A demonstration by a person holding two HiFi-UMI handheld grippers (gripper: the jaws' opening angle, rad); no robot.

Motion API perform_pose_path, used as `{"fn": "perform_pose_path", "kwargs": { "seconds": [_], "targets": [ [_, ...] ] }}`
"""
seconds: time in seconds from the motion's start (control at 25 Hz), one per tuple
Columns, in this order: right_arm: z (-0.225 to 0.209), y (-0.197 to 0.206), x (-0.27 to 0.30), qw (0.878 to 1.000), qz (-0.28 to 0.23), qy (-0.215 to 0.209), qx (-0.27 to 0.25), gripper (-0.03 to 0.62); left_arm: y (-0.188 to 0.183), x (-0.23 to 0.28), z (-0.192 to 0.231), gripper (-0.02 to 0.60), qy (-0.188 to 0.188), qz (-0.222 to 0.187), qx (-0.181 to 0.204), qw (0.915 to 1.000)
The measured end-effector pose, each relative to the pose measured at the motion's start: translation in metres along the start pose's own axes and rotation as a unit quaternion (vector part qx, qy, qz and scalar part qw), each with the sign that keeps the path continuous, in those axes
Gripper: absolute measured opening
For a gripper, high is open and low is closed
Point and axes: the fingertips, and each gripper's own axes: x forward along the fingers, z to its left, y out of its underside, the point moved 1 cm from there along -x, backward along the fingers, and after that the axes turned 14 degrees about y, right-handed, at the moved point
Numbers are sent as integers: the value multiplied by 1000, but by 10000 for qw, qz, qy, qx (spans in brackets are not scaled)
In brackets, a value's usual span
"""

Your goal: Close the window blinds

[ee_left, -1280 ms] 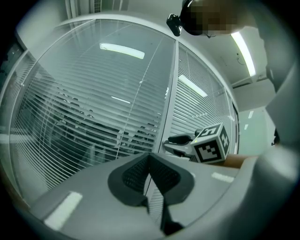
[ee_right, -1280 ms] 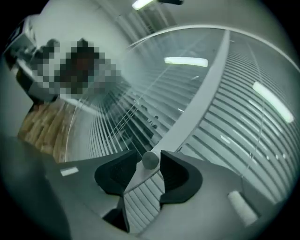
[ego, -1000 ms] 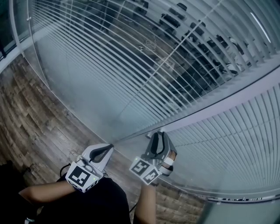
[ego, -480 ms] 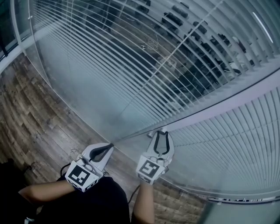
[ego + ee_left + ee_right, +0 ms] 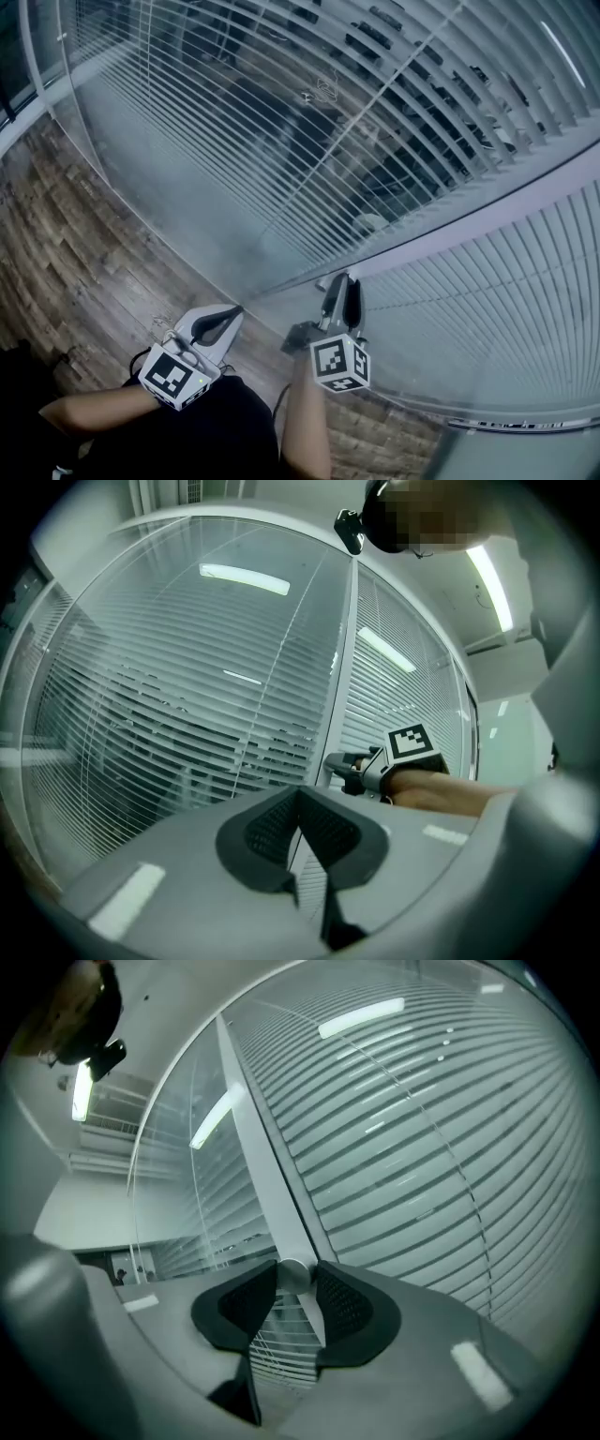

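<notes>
Horizontal slatted blinds (image 5: 281,122) hang behind glass to the left of a pale frame post (image 5: 487,220); a second panel (image 5: 506,281) hangs to its right. A small round knob (image 5: 292,1274) sticks out of the post. My right gripper (image 5: 339,281) points level at the post, and its jaws have just been opening a little, but its pads still press the knob (image 5: 328,280) from both sides. In the left gripper view the right gripper (image 5: 339,764) shows at the post (image 5: 345,667). My left gripper (image 5: 234,313) hovers near the glass, shut and empty, tips together (image 5: 300,794).
Wood-plank floor (image 5: 84,244) runs along the foot of the glass wall at the left. The left panel's slats (image 5: 187,696) let a dark room show through; the right panel's slats (image 5: 422,1129) look flatter and paler. The person's forearms and dark clothing fill the lower edge.
The right gripper has rolled about a quarter turn on the knob, so its marker cube has swung from its left side round to the near end. The left gripper has stayed where it was.
</notes>
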Motion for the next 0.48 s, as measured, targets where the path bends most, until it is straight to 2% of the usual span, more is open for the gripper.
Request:
{"fn": "perform_pose_path", "kwargs": {
  "seconds": [0.2, 0.28, 0.32, 0.36, 0.4, 0.44, 0.48],
  "targets": [
    [-3, -3, 1, 9999, -29, -109, -16, 140, -5, 3, -3, 1, -24, -101, 10, 9999],
    [-2, -5, -1, 9984, -133, -119, -527, 144, -7, 4, -5, 2, -6, -144, 5, 9999],
    [0, -5, -3, 9942, -240, -110, -1047, 161, -6, 4, -4, 2, -5, -159, -2, 9999],
    [2, -4, -5, 9845, -382, -78, -1707, 170, -5, 3, -3, 2, -9, -161, -9, 9999],
    [4, -4, -7, 9685, -545, -26, -2429, 170, -3, 3, -3, 2, -14, -151, -14, 9999],
    [8, -4, -9, 9462, -705, 33, -3157, 170, -1, 3, -2, 2, -19, -136, -16, 9999],
    [11, -3, -11, 9186, -818, 98, -3864, 170, 0, 2, -2, 2, -25, -123, -14, 9999]
  ]
}}
